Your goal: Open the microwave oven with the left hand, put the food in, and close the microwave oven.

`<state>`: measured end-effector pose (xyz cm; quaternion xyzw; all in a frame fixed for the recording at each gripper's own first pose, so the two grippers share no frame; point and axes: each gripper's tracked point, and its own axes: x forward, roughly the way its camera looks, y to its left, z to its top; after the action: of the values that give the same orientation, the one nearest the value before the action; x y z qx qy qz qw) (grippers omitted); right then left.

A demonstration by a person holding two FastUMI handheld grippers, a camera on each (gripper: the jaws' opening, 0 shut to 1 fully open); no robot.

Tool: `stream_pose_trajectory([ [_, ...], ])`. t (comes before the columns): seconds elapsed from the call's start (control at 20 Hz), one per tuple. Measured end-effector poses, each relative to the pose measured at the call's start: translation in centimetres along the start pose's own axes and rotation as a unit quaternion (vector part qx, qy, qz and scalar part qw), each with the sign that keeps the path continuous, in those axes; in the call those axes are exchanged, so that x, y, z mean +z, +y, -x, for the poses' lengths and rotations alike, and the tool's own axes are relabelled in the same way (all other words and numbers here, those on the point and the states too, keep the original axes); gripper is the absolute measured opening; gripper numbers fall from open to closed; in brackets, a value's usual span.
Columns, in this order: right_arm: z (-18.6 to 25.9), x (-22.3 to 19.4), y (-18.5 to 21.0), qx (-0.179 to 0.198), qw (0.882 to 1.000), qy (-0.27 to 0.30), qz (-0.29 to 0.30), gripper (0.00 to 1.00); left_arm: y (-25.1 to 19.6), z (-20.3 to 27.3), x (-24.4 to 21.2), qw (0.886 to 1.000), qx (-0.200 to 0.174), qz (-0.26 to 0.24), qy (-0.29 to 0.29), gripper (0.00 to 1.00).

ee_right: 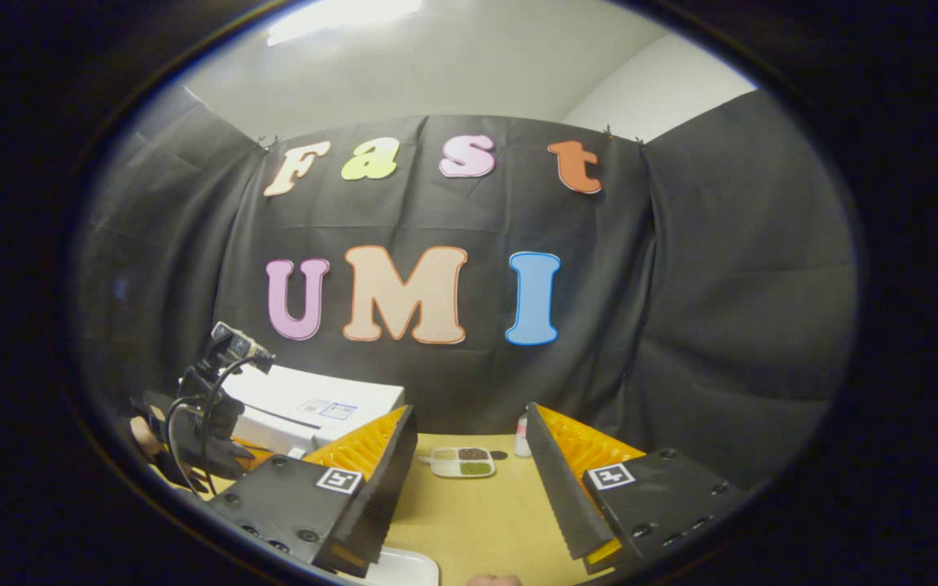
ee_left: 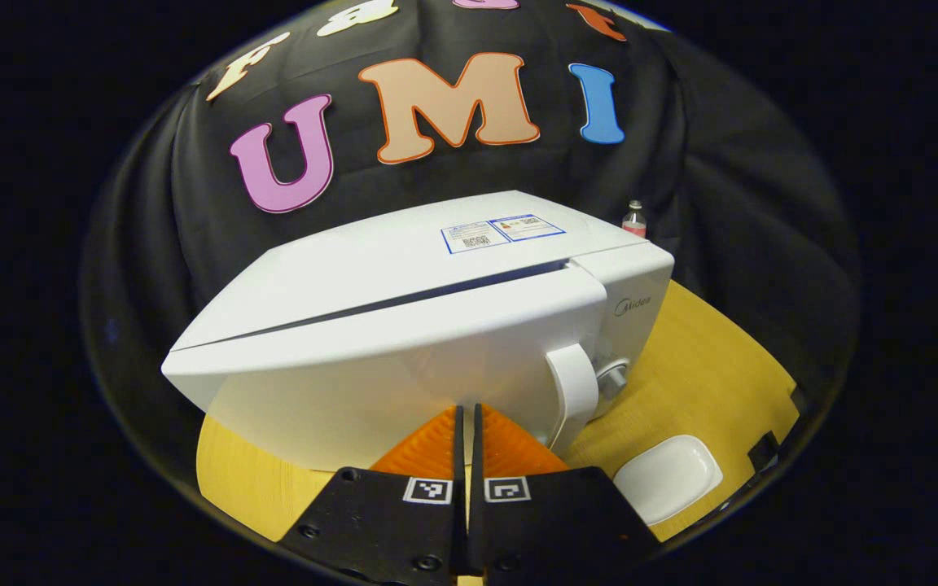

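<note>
The white box-shaped microwave oven [ee_left: 404, 325] stands on the yellow wooden table [ee_left: 705, 366], its long side running across the left gripper view and its door facing the camera, handle [ee_left: 573, 391] upright toward the right, next to a knob [ee_left: 614, 378]. The left gripper [ee_left: 467, 423] has its jaws pressed nearly together, holding nothing, tips just before the door. The right gripper [ee_right: 469, 464] hangs with jaws wide apart and empty, above the table; a white divided food tray [ee_right: 462, 461] lies beyond. A white dish [ee_left: 668, 476] lies near the oven.
</note>
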<state>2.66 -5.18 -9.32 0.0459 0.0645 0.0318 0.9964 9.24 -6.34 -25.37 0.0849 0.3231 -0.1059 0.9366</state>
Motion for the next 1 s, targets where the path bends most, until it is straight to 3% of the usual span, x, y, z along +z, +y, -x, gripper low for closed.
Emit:
stream_pose_trajectory([
  [0.2,-0.4,-0.2,0.1,0.008,1.0,0.004,0.006,0.8,0.0,-0.3,0.6,1.0,-0.01,0.026,-0.004,0.0],
  [0.25,-0.4,-0.1,0.1,0.01,1.0,0.005,0.006,0.8,0.3,-0.6,1.2,0.999,-0.006,0.042,-0.014,0.0],
  [0.3,-0.5,-0.2,0.1,0.011,1.0,0.006,0.007,0.79,-0.4,-1.0,1.1,0.997,-0.027,0.069,-0.01,0.0],
  [0.35,-0.5,-0.4,0.1,0.013,1.0,0.01,0.007,0.8,-0.8,-0.9,0.1,0.996,-0.025,0.083,0.014,0.0],
  [0.6,-0.1,-1.1,0.3,0.018,0.999,0.024,0.014,0.8,-0.6,-0.6,1.2,0.999,-0.002,0.036,-0.01,0.0],
  [0.8,0.0,-1.3,0.7,0.02,0.999,0.028,0.012,0.8,0.4,0.2,1.3,0.999,0.019,0.03,-0.015,0.0],
  [1.0,-0.3,-1.9,1.2,0.025,0.999,0.033,0.016,0.8,1.2,3.3,2.9,0.998,0.022,0.014,-0.062,0.01],
])
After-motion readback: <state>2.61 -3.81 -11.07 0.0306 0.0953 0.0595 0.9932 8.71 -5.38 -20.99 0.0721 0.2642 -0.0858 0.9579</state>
